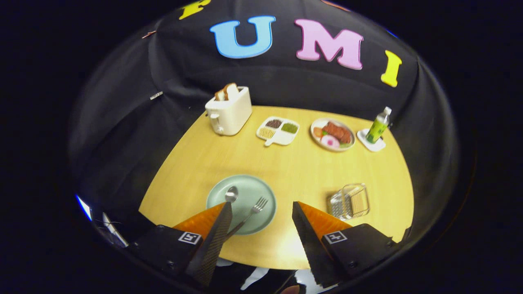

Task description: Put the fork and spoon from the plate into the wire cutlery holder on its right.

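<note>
A pale green plate (249, 192) lies on the wooden table near its front edge. On it rest a metal spoon (231, 193) at the left and a metal fork (253, 212) beside it, tines pointing away. The wire cutlery holder (349, 201) stands on the table to the plate's right. My gripper (261, 204) hovers above the table's front edge, open, with nothing between its fingers. The left finger (218, 228) overlaps the spoon's handle and the plate's near side. The right finger (308, 228) sits between the plate and the holder.
At the back of the table (294, 171) stand a white toaster (229, 110) with bread, a divided white dish (278, 130) of grains, a plate of food (331, 134), and a green bottle (378, 125) on a white coaster. Black cloth surrounds the table.
</note>
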